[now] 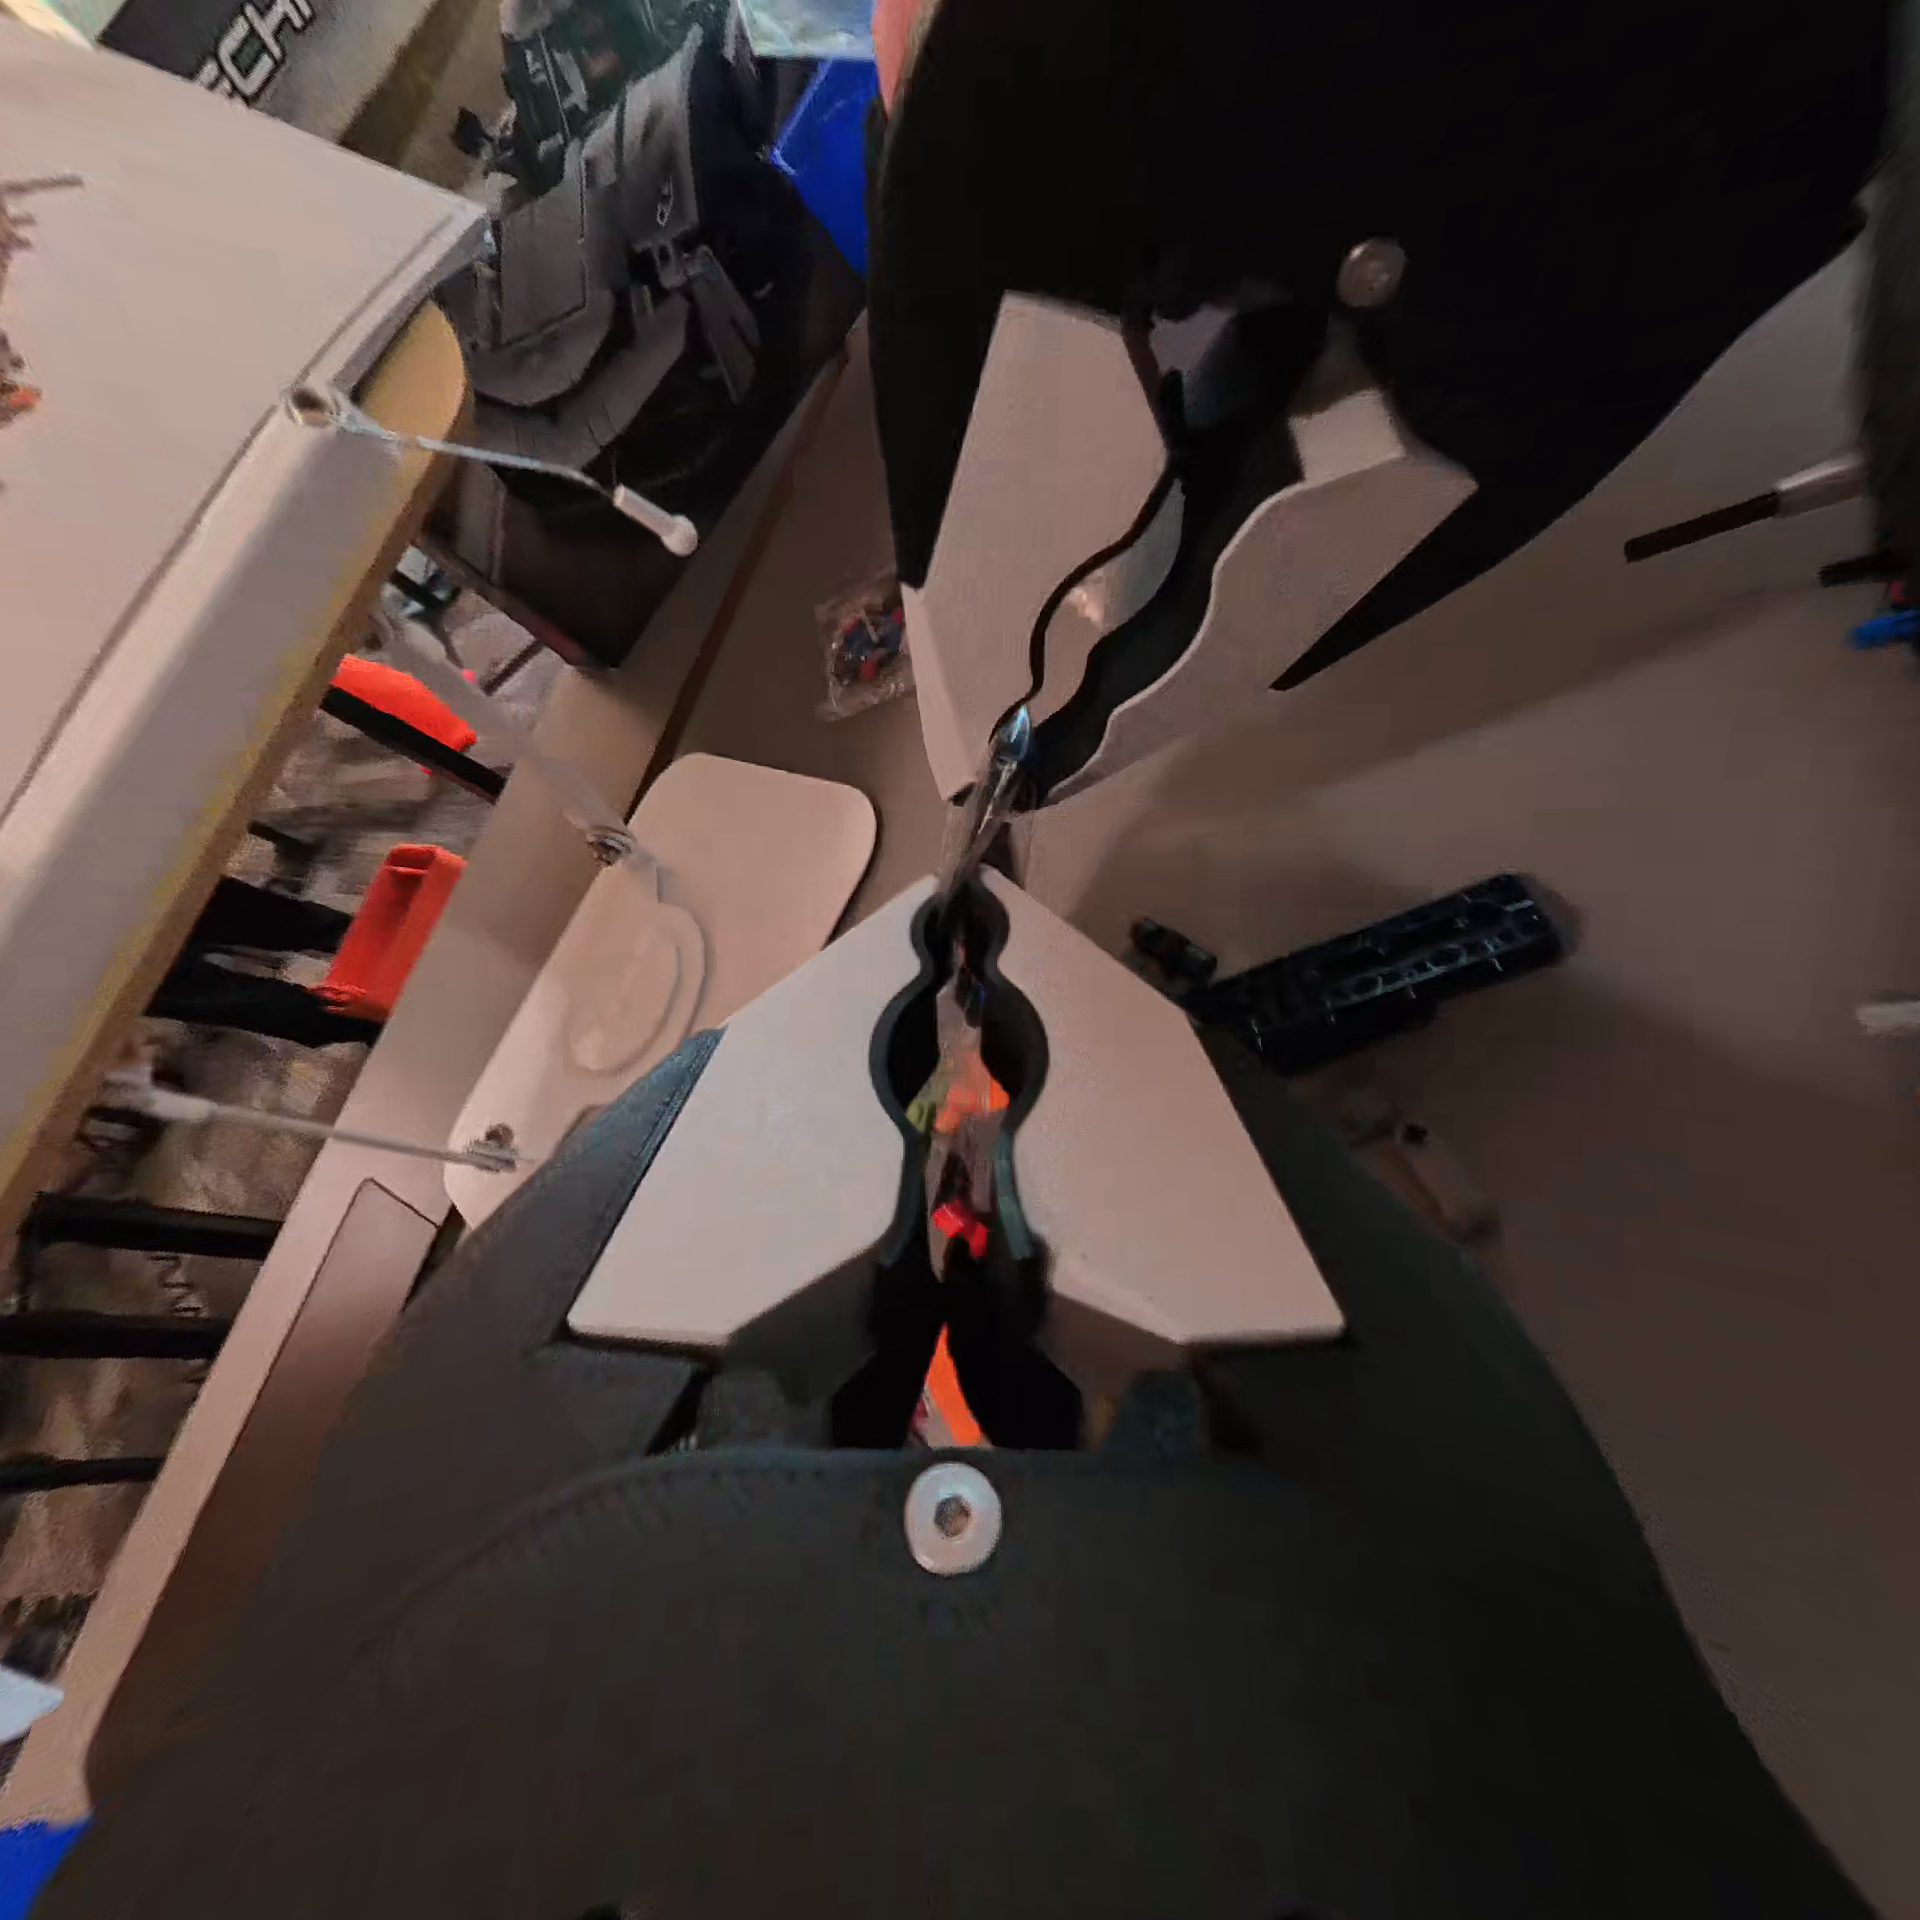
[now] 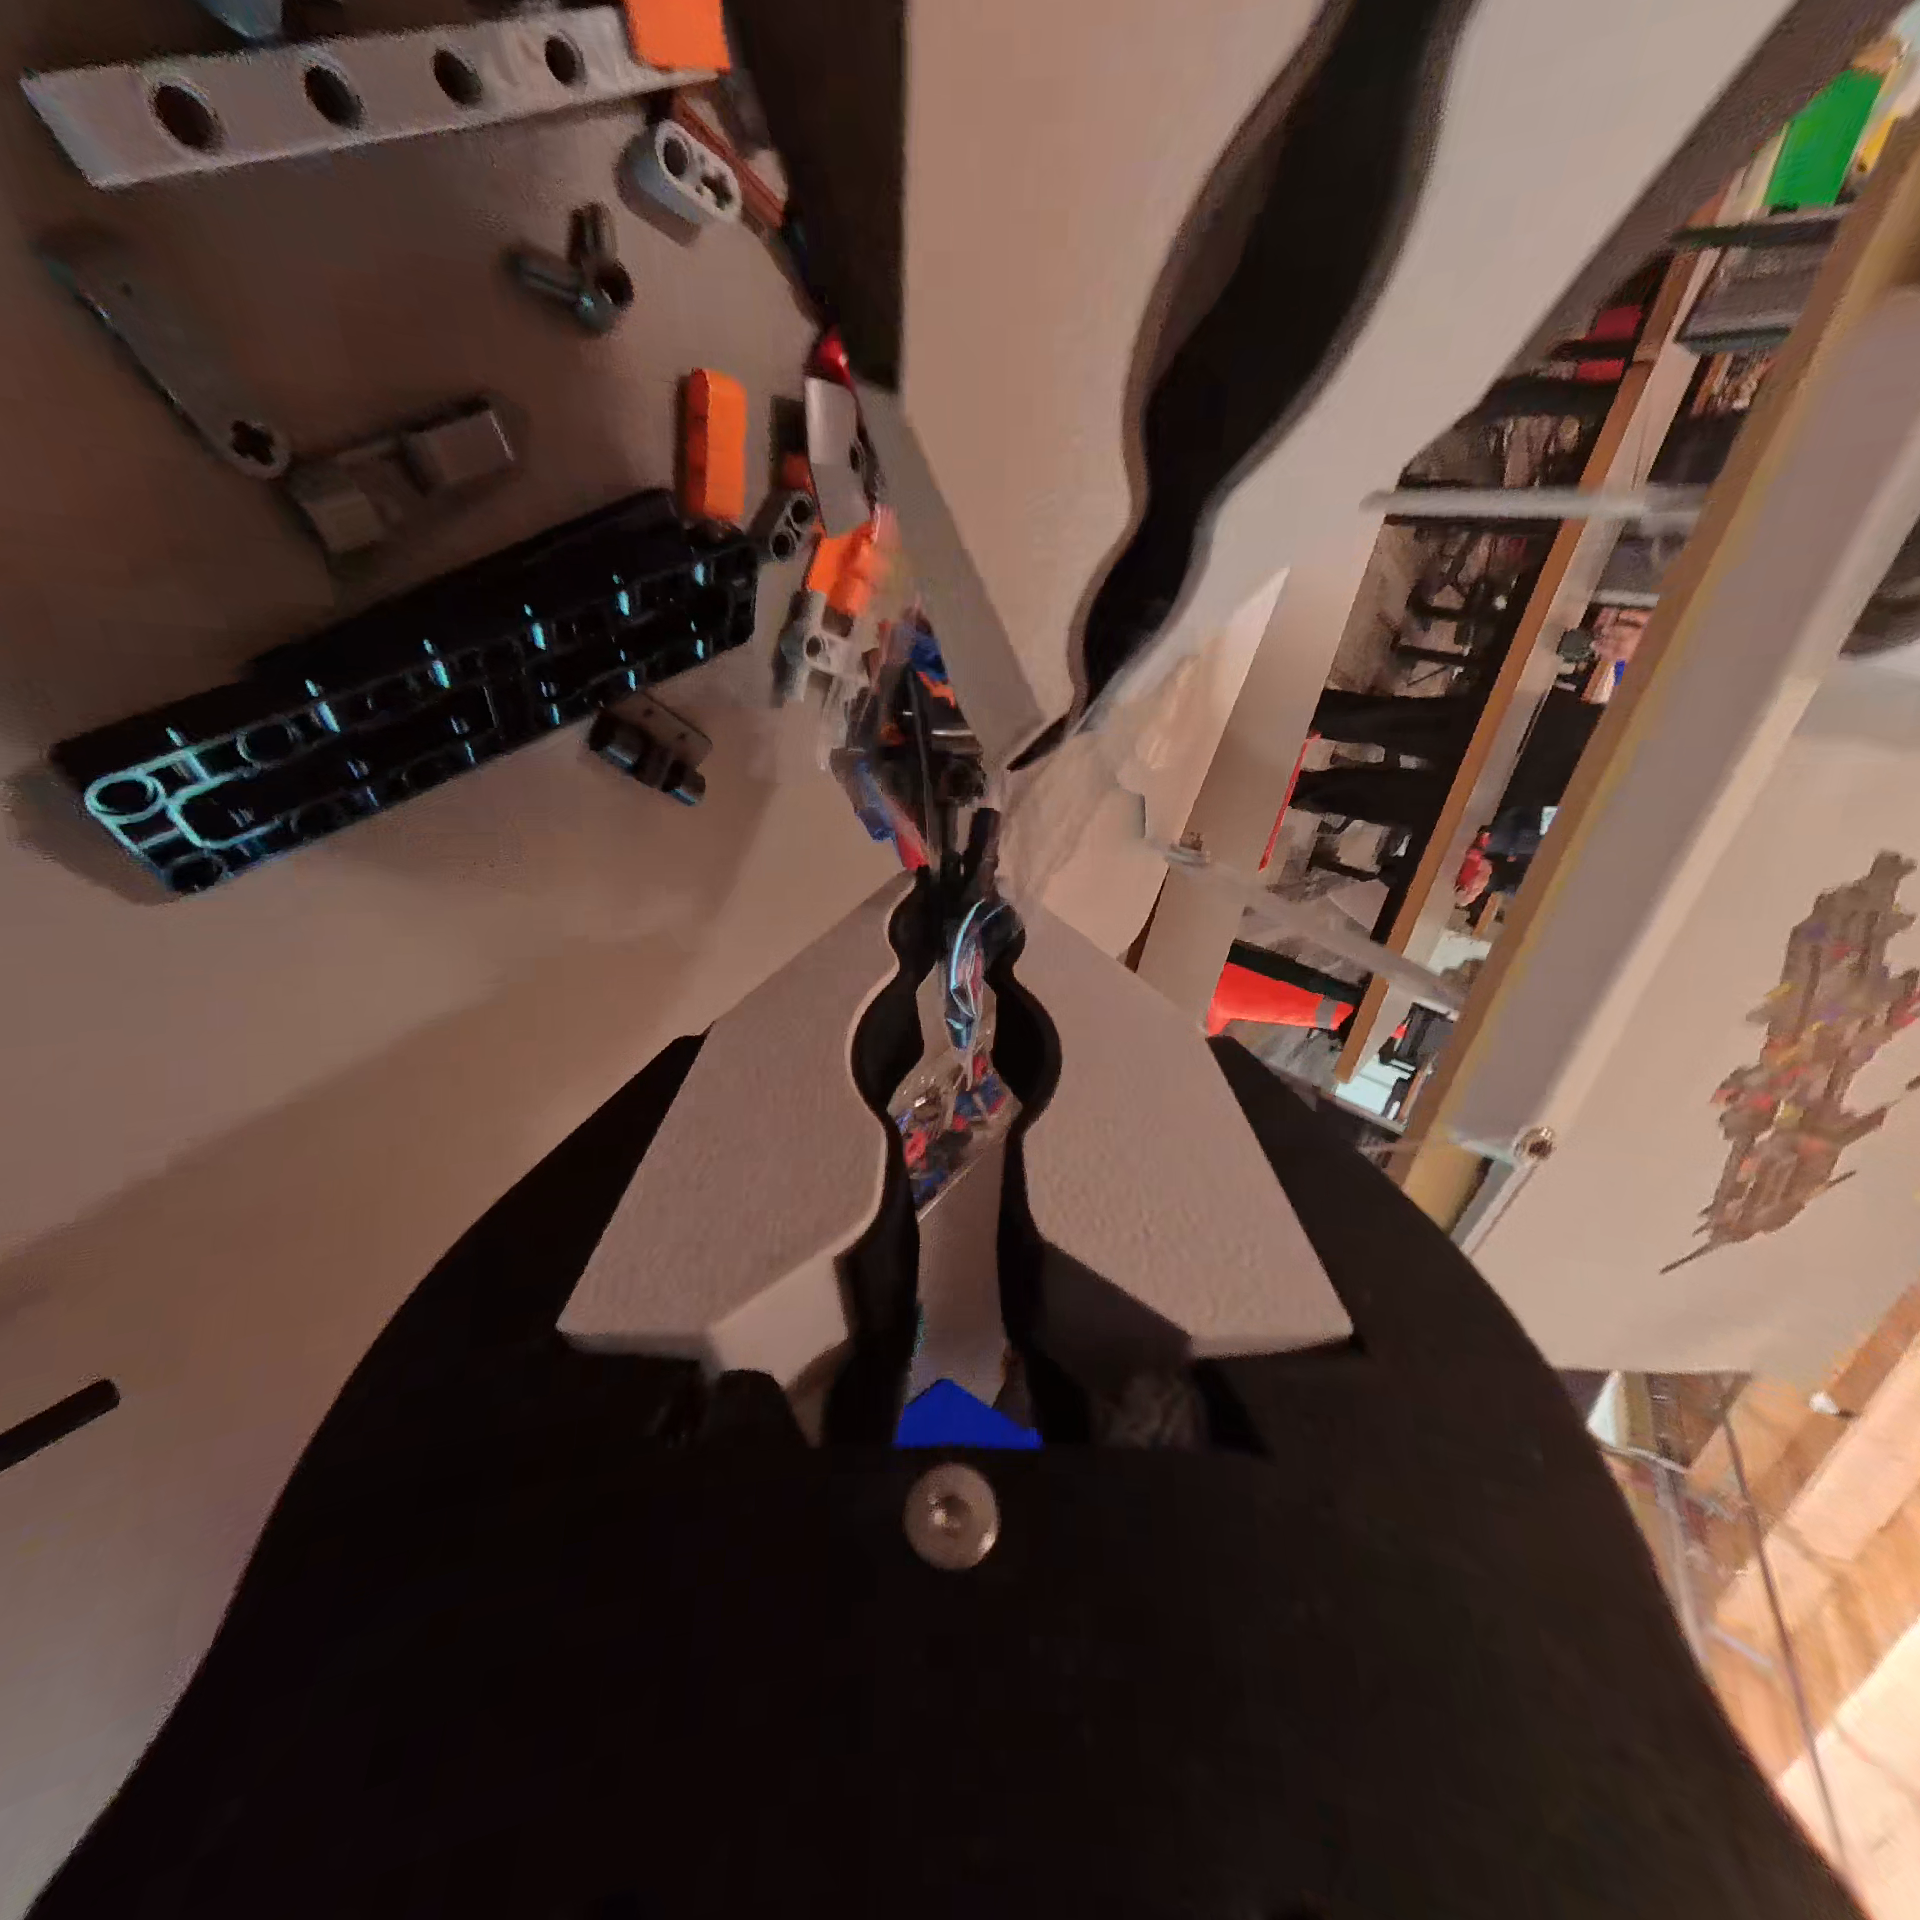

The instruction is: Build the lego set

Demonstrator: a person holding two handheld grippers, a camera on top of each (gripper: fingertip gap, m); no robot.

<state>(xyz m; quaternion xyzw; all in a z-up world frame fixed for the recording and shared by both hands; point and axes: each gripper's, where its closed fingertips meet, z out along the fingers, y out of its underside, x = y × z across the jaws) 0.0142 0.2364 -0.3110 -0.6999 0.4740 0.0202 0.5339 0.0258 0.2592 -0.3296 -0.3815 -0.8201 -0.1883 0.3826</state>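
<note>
Both grippers meet tip to tip above the tan table [image 1: 1558, 1351] and pinch one clear plastic bag of small Lego parts [image 1: 975, 831]. My left gripper [image 1: 961, 904] is shut on one end of the bag, and orange and red parts show through the gap between its fingers. My right gripper [image 1: 1000, 771] comes in from above, shut on the other end. In the right wrist view, my right gripper [image 2: 956, 894] is shut on the bag [image 2: 909, 707], with the left gripper [image 2: 1023, 753] opposite. A black Lego frame [image 1: 1382, 966] lies on the table and also shows in the right wrist view [image 2: 416, 686].
Loose parts lie on the table: a long grey beam [image 2: 343, 94], an orange piece [image 2: 712, 447], grey connectors [image 2: 405, 468] and a black pin [image 2: 649, 743]. A second small parts bag [image 1: 862, 644] lies farther off. A white stand [image 1: 208, 468] and shelves with boxes [image 2: 1507, 675] border the table. The grippers are tip to tip, or close to it.
</note>
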